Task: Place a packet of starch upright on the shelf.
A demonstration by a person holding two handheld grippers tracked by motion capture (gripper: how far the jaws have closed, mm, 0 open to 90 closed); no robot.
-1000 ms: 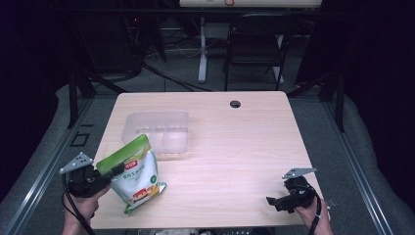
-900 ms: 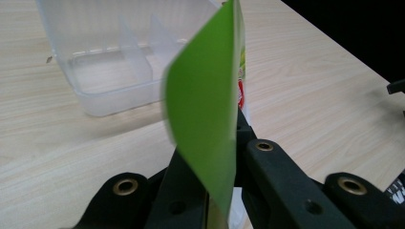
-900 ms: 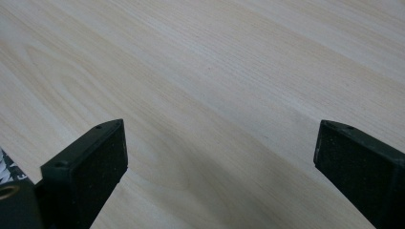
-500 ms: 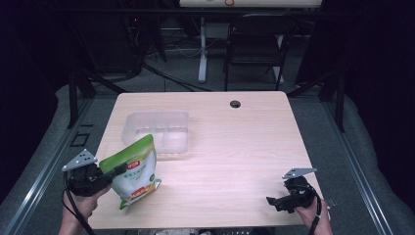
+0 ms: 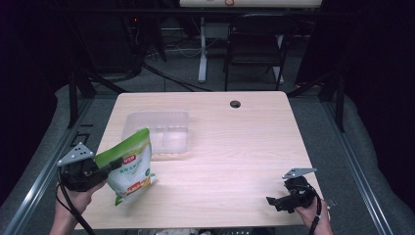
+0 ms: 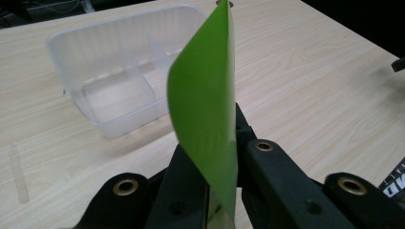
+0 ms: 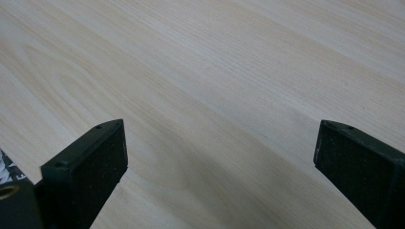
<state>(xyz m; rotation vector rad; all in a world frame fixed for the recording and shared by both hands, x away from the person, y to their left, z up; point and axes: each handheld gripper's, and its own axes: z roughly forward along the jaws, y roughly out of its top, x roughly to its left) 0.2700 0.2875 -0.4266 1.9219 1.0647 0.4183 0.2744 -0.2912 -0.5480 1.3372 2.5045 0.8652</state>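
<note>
Green pouch carries a red label and print, too small to read; no other legible text.

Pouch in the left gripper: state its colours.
Bright green top, white front with red and yellow print: the pouch, clearest in the high view.

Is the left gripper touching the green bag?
Touching. In the left gripper view, the left gripper has its two black fingers pressed on both sides of the green bag.
</note>
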